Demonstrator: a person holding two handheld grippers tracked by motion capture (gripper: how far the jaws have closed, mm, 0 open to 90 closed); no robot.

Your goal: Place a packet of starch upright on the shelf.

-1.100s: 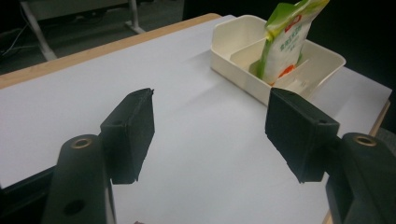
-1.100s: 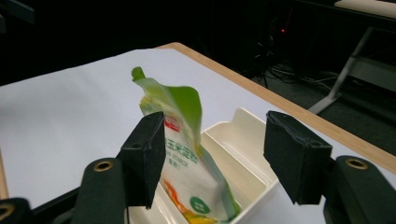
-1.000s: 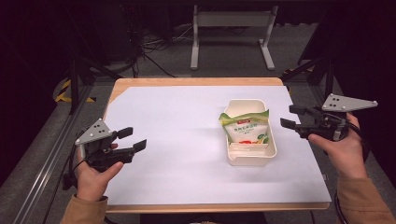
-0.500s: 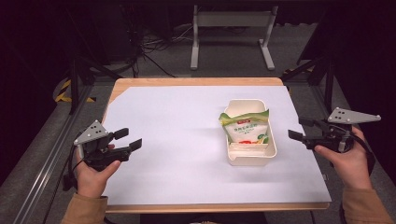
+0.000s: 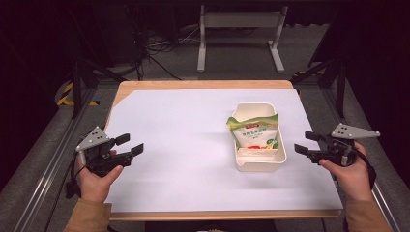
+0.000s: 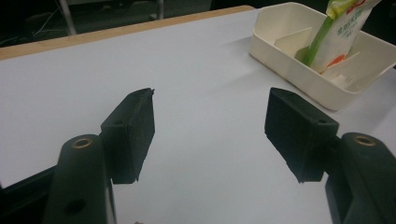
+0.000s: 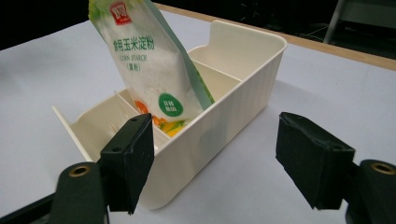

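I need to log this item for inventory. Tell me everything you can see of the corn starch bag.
The corn starch bag is a soft plastic pouch, white in front with green edges, a red logo near the top and printed vegetables near the bottom. It looks sealed and full. It stands tilted in the cream divided bin, its bottom in a middle compartment, leaning on the divider behind it. Neither claw touches it.

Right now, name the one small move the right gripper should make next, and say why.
Probably ease the right gripper forward toward the pouch. Its fingers are open and hold nothing, it already faces the bin from beside it, and the pouch stands tilted above the rim, easy to pinch. The left gripper sits far off.
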